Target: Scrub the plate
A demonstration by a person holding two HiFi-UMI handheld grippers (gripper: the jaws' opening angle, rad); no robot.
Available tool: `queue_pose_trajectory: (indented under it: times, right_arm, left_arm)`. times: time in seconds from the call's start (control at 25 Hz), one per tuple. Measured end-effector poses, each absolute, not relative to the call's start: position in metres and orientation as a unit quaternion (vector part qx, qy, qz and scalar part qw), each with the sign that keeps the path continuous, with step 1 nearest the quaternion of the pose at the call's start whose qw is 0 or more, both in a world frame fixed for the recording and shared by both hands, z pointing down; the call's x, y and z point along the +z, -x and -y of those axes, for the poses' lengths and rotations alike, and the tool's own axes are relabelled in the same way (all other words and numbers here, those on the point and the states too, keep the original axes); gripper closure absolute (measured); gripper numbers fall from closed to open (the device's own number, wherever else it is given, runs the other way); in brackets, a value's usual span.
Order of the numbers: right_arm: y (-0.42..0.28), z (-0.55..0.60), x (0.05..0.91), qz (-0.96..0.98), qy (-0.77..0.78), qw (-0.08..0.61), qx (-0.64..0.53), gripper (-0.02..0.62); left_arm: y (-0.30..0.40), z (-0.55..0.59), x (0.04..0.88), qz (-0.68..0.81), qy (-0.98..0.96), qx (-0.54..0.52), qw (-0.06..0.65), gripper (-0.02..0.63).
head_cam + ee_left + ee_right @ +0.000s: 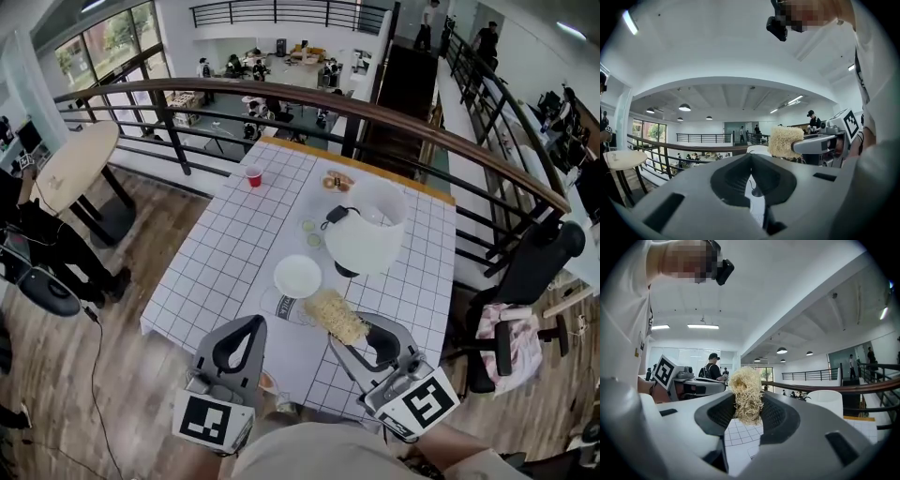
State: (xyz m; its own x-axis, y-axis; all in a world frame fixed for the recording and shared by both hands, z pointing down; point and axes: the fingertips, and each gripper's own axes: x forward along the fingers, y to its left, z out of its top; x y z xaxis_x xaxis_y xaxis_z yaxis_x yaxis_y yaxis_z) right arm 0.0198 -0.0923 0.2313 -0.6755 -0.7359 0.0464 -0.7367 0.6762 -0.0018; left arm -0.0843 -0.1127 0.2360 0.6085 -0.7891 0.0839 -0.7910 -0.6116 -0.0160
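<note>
A scrubber (746, 394) is pinched between the jaws of the right gripper (747, 405), likely to rub the plate (297, 276) just ahead. The left gripper (751, 158) is closed up and empty.

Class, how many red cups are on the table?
1. The cup stands near the table's far left edge; the white tub may hide others.
</note>
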Motion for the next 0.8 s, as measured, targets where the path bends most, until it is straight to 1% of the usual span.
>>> queue_pose_trajectory:
  times: [0.12, 0.36, 0.48, 0.64, 0.8]
  right_arm:
    - [-0.019, 0.090, 0.236, 0.918, -0.394, 0.021, 0.023, 0.449]
    - [-0.012, 0.090, 0.235, 0.921, -0.388, 0.029, 0.013, 0.449]
    - [-0.013, 0.090, 0.236, 0.920, -0.390, 0.024, 0.017, 0.449]
    - [-0.011, 0.088, 0.235, 0.920, -0.391, 0.023, 0.019, 0.449]
    - [-0.010, 0.086, 0.233, 0.922, -0.386, 0.017, 0.028, 0.449]
  left_arm:
    - [0.083, 0.114, 0.243, 0.441, -0.896, 0.046, 0.017, 0.592]
    - [0.083, 0.115, 0.247, 0.443, -0.895, 0.049, 0.020, 0.592]
    - [0.087, 0.115, 0.251, 0.447, -0.893, 0.052, 0.005, 0.592]
    - [0.088, 0.112, 0.252, 0.451, -0.890, 0.058, 0.027, 0.592]
    - [0.086, 0.111, 0.248, 0.449, -0.892, 0.055, 0.030, 0.592]
